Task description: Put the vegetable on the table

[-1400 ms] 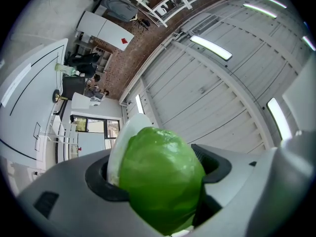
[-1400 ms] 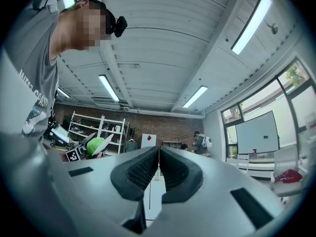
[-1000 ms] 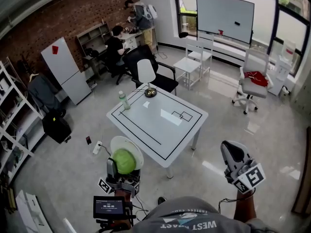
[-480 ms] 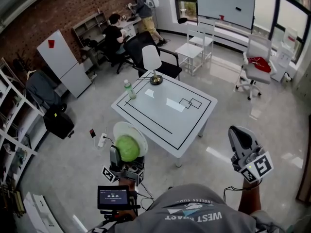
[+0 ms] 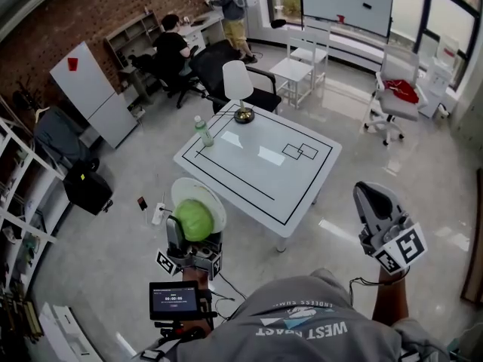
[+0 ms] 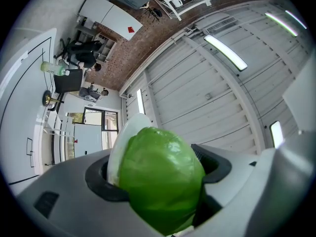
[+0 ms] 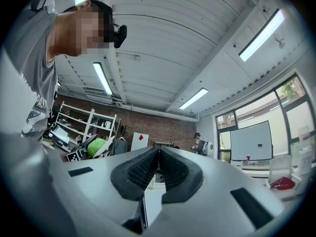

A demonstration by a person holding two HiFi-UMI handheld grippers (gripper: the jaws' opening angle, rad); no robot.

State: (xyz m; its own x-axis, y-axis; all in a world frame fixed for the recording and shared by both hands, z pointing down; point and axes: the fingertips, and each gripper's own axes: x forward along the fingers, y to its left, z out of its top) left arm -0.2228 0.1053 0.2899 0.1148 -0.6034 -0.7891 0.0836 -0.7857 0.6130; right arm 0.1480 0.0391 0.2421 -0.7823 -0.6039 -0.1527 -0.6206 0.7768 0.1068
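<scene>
A round green cabbage [image 5: 195,221] sits between the jaws of my left gripper [image 5: 193,234], which is shut on it and points upward. A white plate [image 5: 189,191] stands on edge behind the cabbage, against one jaw. In the left gripper view the cabbage [image 6: 160,177] fills the jaws with the plate [image 6: 126,135] at its left. The white table [image 5: 294,187] with black lines stands ahead, apart from both grippers. My right gripper [image 5: 371,199] hangs at the right, shut and empty; its pads [image 7: 143,168] meet.
On the table's far side stand a water bottle [image 5: 202,132] and a white lamp [image 5: 238,89]. Chairs ring the far side, one with red cloth [image 5: 398,96]. People work at a desk [image 5: 170,47]. A black bag [image 5: 87,191] and power strip [image 5: 157,213] lie left.
Both grippers have moved forward with me toward the table, which now lies closer. The cabbage stays held in the left gripper; the right stays shut.
</scene>
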